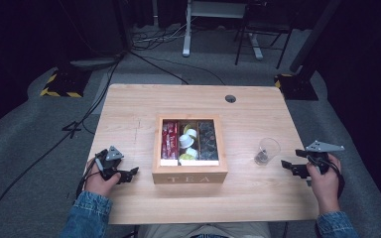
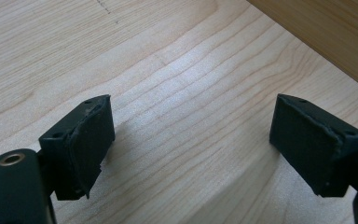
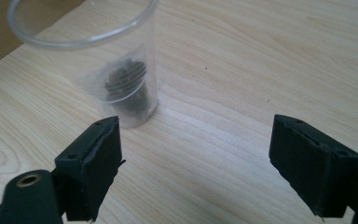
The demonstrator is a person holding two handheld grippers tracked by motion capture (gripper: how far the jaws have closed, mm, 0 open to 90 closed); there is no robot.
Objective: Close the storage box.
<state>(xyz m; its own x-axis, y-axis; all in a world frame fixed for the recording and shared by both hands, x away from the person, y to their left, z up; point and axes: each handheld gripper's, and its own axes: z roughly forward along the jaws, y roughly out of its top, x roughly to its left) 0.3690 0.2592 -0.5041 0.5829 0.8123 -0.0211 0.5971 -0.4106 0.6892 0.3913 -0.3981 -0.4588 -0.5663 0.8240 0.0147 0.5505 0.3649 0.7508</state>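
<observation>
Standing just ahead of the right gripper (image 3: 193, 168), toward its left jaw, the clear cup (image 3: 103, 60) holds a dark capsule. Both grippers gape wide, empty. An off-centre approach could tip the light cup.

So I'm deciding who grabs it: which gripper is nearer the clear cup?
Right. The right gripper sits just beside the clear cup, open; the left gripper is across the tea box.

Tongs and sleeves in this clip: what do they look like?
Both tongs, left and right, are black, each topped by a grey three-cornered plate, with a black cable trailing. Their jaws are blocky with flat dark pads. The person wears blue denim sleeves.
</observation>
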